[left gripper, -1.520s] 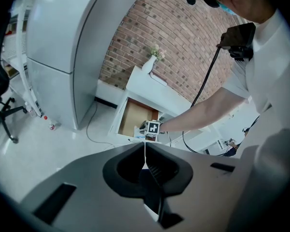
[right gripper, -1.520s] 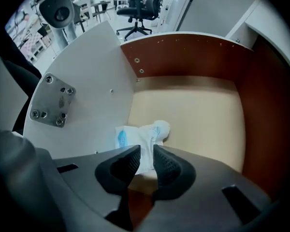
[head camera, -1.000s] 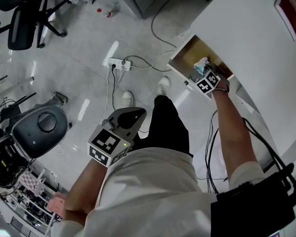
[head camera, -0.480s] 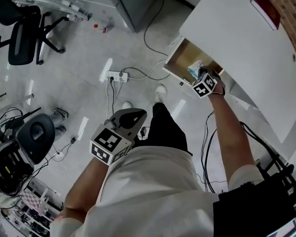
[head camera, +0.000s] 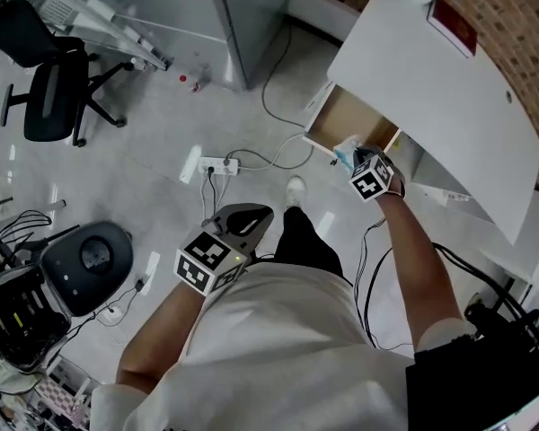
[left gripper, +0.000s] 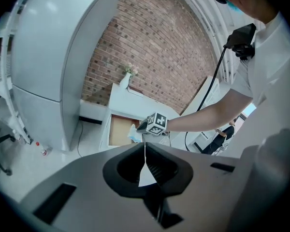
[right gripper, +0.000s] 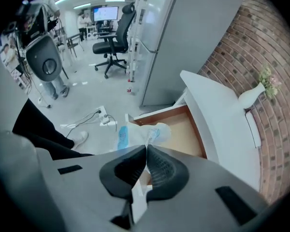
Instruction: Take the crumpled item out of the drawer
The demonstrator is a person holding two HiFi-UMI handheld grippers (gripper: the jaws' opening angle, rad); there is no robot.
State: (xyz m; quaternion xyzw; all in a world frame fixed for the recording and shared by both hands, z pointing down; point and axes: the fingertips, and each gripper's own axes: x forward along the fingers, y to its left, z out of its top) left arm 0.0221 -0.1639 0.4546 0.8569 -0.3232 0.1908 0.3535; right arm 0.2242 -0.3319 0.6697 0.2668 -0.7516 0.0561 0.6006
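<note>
My right gripper point(head camera: 361, 162) is shut on a crumpled white-and-blue plastic wrapper point(head camera: 345, 152) and holds it over the front edge of the open wooden drawer point(head camera: 353, 118). In the right gripper view the wrapper point(right gripper: 141, 131) bulges out past the closed jaws of the right gripper point(right gripper: 146, 147), with the bare drawer point(right gripper: 185, 128) bottom behind it. My left gripper point(head camera: 248, 220) hangs low beside my body, shut with nothing in it. The left gripper point(left gripper: 145, 144) view shows the drawer point(left gripper: 118, 130) and the wrapper point(left gripper: 134, 132) in the distance.
The drawer belongs to a white desk point(head camera: 431, 88) against a brick wall, with a red book point(head camera: 451, 25) and a white vase point(right gripper: 253, 94) on top. A power strip point(head camera: 217, 163) with cables lies on the floor. A grey cabinet point(head camera: 251, 16) and an office chair point(head camera: 49, 88) stand to the left.
My right gripper has come up and back out of the drawer with the wrapper in its jaws. The left gripper stays shut by my body. The head view has shifted.
</note>
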